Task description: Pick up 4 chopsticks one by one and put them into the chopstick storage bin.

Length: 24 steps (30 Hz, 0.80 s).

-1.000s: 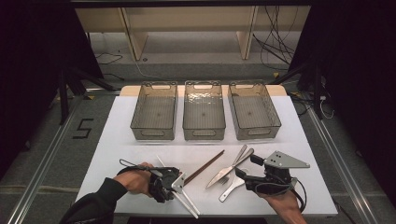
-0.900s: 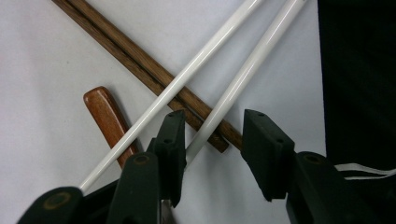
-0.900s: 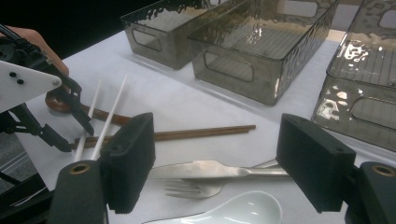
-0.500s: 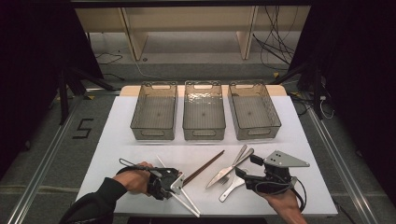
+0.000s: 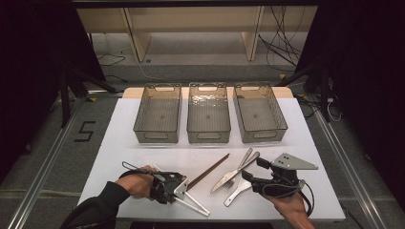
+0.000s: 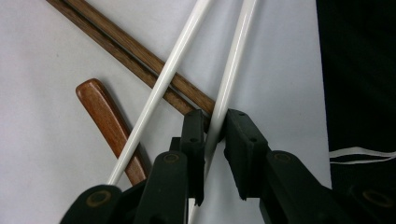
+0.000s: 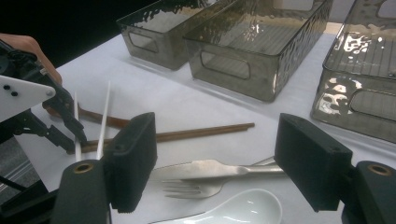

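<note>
Two white chopsticks [image 6: 173,70] cross a pair of brown chopsticks [image 6: 126,60] and a brown wooden handle [image 6: 105,116] on the white table. My left gripper [image 6: 215,126] has just been closing, and its pads now press on the right-hand white chopstick [image 6: 238,56]. In the high view that gripper [image 5: 179,194] sits at the front left, the white chopsticks [image 5: 198,207] sticking out toward the table's front edge. My right gripper [image 7: 224,163] stands open just over a metal knife [image 7: 219,168], a fork [image 7: 191,189] and a white spoon [image 7: 233,207], gripping nothing.
Three empty smoked-plastic bins stand in a row at the back: left [image 5: 155,136], middle [image 5: 208,137], right [image 5: 261,136]. The brown chopsticks [image 5: 207,171] lie between the two grippers. Bare white table [image 5: 143,157] stretches between bins and cutlery.
The left gripper's jaws have drawn in onto the white chopstick. Both hands and the cutlery stay where they were.
</note>
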Available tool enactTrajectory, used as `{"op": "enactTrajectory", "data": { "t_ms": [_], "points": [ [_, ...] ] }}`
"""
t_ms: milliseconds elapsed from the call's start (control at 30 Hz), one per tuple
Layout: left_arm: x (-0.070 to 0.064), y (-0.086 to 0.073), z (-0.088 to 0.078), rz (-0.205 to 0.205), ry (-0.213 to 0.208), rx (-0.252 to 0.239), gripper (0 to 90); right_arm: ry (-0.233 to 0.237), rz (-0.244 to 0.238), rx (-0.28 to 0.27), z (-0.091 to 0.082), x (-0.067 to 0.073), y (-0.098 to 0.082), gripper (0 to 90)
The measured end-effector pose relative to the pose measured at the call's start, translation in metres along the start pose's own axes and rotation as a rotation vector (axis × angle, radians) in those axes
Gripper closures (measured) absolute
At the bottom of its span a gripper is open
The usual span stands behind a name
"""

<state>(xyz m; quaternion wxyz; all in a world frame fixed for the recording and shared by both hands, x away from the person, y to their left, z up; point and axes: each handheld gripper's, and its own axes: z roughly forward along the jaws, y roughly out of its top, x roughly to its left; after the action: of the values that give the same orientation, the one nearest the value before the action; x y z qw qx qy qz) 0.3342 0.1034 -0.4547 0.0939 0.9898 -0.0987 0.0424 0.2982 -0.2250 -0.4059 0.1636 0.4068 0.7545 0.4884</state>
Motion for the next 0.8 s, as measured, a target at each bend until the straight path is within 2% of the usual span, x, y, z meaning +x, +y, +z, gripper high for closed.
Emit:
{"op": "enactTrajectory", "data": {
  "t_ms": [133, 333, 800],
  "points": [
    [0.0000, 0.0001, -0.0003, 0.024, 0.001, 0.005, 77.2, 0.000, 0.003, 0.001, 0.0003, -0.0001, 0.0000, 30.3],
    [0.0000, -0.0006, -0.0005, 0.038, 0.002, -0.002, 78.1, 0.001, 0.003, 0.007, 0.0011, 0.0004, 0.0000, 30.3],
    [-0.0015, 0.0006, -0.0002, 0.048, -0.006, -0.002, 81.3, 0.003, 0.006, 0.007, 0.0010, 0.0010, 0.0002, 30.3]
  ]
}}
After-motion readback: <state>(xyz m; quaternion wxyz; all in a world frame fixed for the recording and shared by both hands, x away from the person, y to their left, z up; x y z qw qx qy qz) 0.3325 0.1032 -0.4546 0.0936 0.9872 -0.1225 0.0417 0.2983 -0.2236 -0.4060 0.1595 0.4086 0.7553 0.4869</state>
